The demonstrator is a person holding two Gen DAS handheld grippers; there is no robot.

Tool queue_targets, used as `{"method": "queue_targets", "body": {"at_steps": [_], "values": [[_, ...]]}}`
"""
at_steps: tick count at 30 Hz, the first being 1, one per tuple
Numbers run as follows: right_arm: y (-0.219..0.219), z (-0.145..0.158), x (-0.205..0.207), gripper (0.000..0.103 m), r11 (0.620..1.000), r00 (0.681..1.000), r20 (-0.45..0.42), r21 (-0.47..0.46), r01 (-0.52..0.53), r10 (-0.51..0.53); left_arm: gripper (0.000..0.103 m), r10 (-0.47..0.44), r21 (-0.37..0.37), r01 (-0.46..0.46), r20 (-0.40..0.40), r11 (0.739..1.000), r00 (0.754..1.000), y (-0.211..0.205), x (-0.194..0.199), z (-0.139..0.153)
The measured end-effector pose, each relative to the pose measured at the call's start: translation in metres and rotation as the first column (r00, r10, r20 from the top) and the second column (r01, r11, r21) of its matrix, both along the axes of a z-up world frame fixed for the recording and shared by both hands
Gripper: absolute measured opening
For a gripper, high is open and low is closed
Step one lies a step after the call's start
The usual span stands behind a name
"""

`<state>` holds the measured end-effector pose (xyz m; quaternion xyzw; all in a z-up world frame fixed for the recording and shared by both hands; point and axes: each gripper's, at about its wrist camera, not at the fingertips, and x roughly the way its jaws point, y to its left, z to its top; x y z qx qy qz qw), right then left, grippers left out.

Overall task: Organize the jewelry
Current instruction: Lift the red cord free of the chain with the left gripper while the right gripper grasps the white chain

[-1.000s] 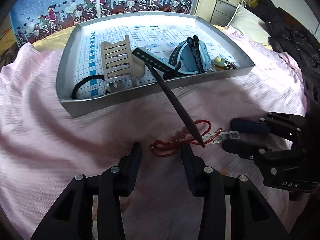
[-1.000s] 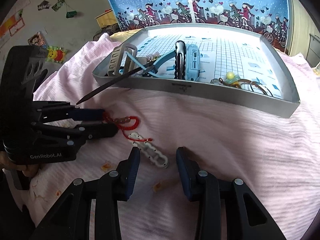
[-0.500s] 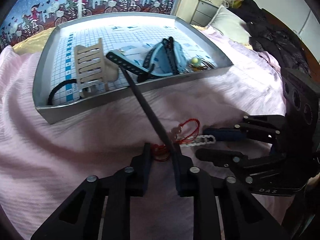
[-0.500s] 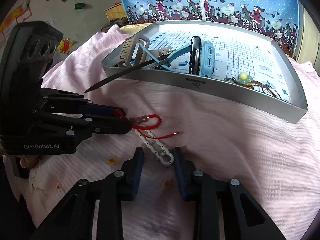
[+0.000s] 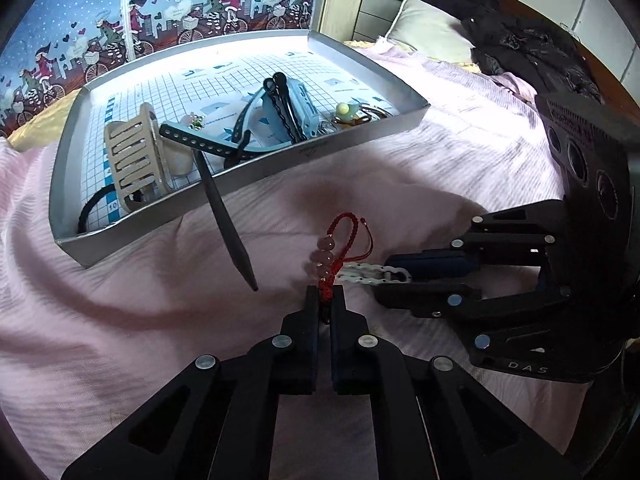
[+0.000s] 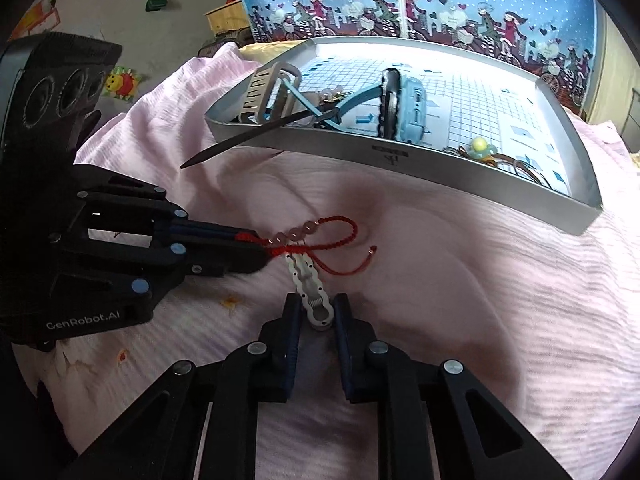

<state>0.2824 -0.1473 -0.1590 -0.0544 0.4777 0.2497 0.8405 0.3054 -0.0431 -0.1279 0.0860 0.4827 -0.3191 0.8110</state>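
While the left gripper (image 5: 325, 294) pinches the red bead bracelet (image 5: 335, 249) tight and the right gripper (image 6: 317, 307) squeezes the white hair clip (image 6: 307, 284) lying just past its jaws, both seem ready to lift into the gray tray (image 6: 420, 164).

comb tail (image 5: 230, 236) overhanging tray (image 5: 280, 164), blanket (image 5: 120, 300) beyond open

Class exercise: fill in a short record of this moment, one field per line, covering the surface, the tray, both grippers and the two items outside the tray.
surface: pink bedspread
tray: grey tray resting on it, holding hair clips and watches
left gripper: left gripper shut on red cord bracelet
right gripper: right gripper closing around the white clip, contact unclear
overlap: bracelet lies across the clip's far end
black strap: hangs over the tray's near wall
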Motion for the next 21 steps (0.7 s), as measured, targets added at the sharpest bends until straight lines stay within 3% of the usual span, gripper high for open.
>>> {"method": "queue_targets", "body": {"at_steps": [10, 16, 21], "values": [[-0.036, 0.016, -0.005, 0.016, 0.99, 0.99, 0.01, -0.005, 0.144, -0.144, 0.002, 0.057, 0.019, -0.057, -0.005, 0.998, 0.998, -0.005, -0.01, 0.005], [-0.066, 0.03, -0.002, 0.016, 0.964, 0.967, 0.032, 0.099, 0.248, -0.252, 0.002, 0.141, -0.08, -0.145, -0.053, 0.986, 0.989, 0.003, -0.008, 0.015], [-0.08, 0.046, -0.003, 0.016, 0.94, 0.947, 0.098, 0.184, 0.287, -0.307, 0.002, 0.16, -0.172, -0.156, 0.01, 0.973, 0.987, 0.005, -0.012, 0.037]]}}
